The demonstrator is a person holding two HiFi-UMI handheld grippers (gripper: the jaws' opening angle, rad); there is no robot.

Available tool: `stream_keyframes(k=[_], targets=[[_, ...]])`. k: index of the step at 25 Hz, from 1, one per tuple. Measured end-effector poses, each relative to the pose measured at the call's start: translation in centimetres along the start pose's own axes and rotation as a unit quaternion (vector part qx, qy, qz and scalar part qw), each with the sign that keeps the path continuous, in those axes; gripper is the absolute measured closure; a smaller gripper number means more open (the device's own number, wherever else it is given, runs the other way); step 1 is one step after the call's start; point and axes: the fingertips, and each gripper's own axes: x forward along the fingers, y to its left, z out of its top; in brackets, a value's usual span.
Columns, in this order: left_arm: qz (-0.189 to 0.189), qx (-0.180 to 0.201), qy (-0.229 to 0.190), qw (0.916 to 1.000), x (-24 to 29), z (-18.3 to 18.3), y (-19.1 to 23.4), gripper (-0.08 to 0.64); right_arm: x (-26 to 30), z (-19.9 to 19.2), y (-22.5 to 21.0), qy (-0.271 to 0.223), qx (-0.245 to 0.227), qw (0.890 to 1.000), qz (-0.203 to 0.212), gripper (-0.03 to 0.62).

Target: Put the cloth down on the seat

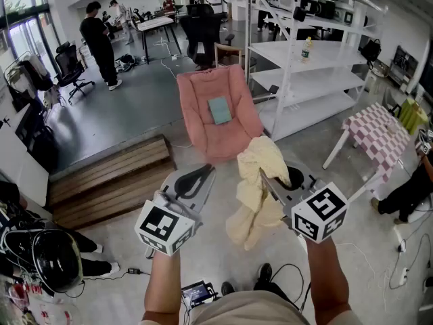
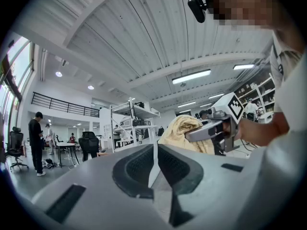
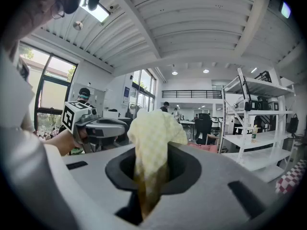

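- Two grippers are held up side by side in front of the person, both about level, above the concrete floor (image 1: 122,114).
- Right gripper (image 1: 265,176): jaws clamped on the yellow cloth (image 1: 256,195). In the right gripper view the cloth (image 3: 151,133) fills the gap between the jaws and bulges out past them.
- The cloth is in the air. It is bunched above the jaws, and the rest hangs below them, clear of the floor and the seat.
- Left gripper (image 1: 201,173): jaws pressed together with only a thin slit between them, and nothing in it. It is just beside the cloth, not touching.
- The pink seat (image 1: 196,107) is ahead, beyond both grippers and well apart from the cloth.
- A teal flat item (image 1: 220,110) lies on the seat cushion.
- A white shelf rack (image 1: 304,59) stands right of the seat, with a checked table (image 1: 379,131) further right.
- A wooden step (image 1: 111,175) is to the left.
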Motion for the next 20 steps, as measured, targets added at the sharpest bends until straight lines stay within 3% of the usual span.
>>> stream_keyframes(k=[20], targets=[[-0.014, -0.008, -0.009, 0.9998, -0.1, -0.8, 2.1, 0.532, 2.3, 0.1, 0.1, -0.006, 0.032, 0.999, -0.007, 0.540]])
